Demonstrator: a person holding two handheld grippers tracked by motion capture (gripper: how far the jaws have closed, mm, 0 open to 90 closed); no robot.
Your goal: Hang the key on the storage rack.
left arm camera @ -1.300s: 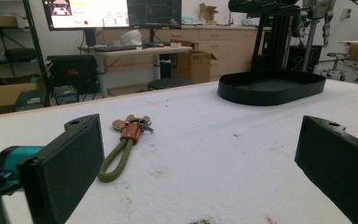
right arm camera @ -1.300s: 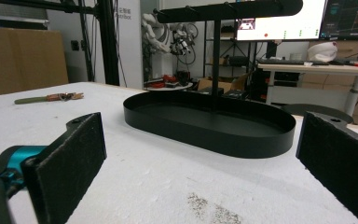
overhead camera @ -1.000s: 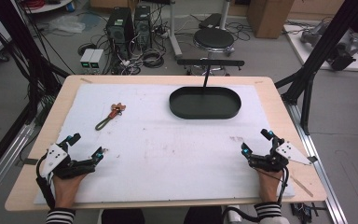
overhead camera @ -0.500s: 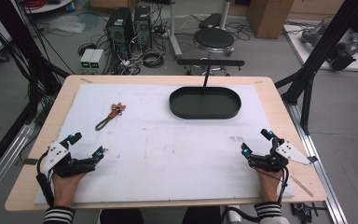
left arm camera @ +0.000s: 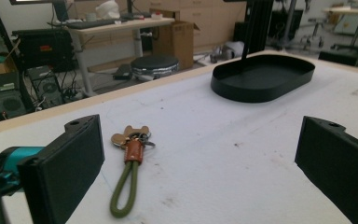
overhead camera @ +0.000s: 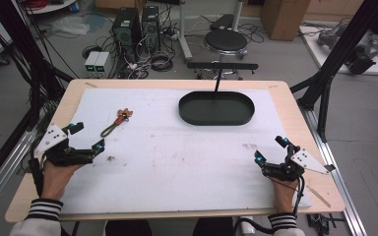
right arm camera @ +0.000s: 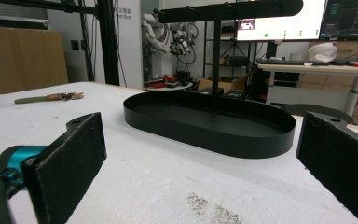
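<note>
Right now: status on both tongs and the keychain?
Left tongs open, empty, just short of the olive-green loop keychain with tan leather tab. Right tongs open, empty, near table edge. Keychain flat on white mat, left of black oval tray. Path clear.

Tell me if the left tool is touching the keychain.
Apart. In the left gripper view the keychain lies on the table between the open jaws of the left tool, with bare white mat showing on both sides.

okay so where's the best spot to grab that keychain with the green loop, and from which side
Probably the brown leather wrap of the keychain, where loop and metal charm join: it looks the thickest, stiffest part. It lies flat on the white mat, so bring the left gripper, open and nearest, down from above, jaws straddling it crosswise.
</note>
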